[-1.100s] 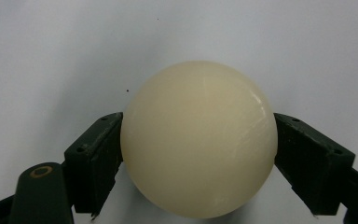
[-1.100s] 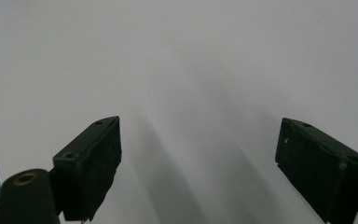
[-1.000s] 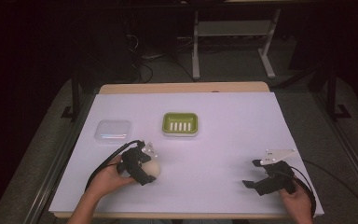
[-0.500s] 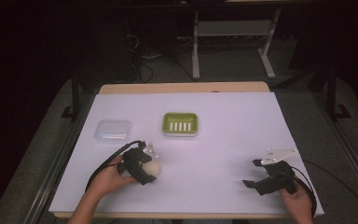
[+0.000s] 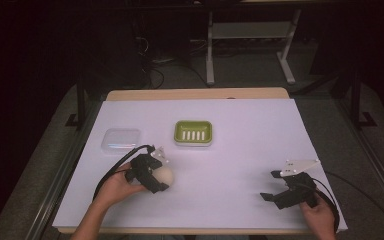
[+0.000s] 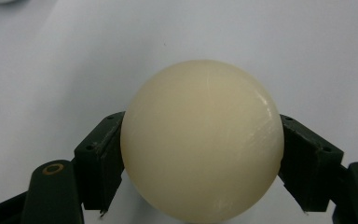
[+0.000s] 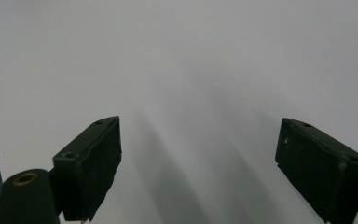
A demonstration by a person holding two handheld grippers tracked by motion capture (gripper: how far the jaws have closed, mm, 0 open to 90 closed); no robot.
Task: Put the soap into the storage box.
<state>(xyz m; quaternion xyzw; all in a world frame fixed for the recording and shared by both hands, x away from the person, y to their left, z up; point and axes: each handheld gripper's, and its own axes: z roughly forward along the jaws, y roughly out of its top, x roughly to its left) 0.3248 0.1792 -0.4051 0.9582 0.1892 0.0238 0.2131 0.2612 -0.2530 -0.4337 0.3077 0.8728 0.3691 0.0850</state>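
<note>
Near the bench's (image 5: 240, 150) left front corner, the left gripper (image 5: 159, 176) is closed on a smooth, cream-coloured round ball (image 5: 163, 175), apparently soap; in the left gripper view the jaws press on the two sides of the ball (image 6: 200, 140) at about its widest line, with white bench surface behind it. The risk I see lies in that grip: a slick, curved surface held at only two narrow contact patches could squirt out if the squeeze tightens off-centre or the hand tilts, and the ball would then roll toward the front edge.

Behind it, towards the left edge, sits a clear rectangular plastic box (image 5: 121, 139) with its lid on; whether anything is in it I cannot tell. Just right of that, near the bench's middle, a green slotted soap dish (image 5: 193, 132) on a white base lies empty.

At the right front corner, the right gripper (image 5: 274, 185) holds nothing, jaws spread wide over bare bench.
</note>
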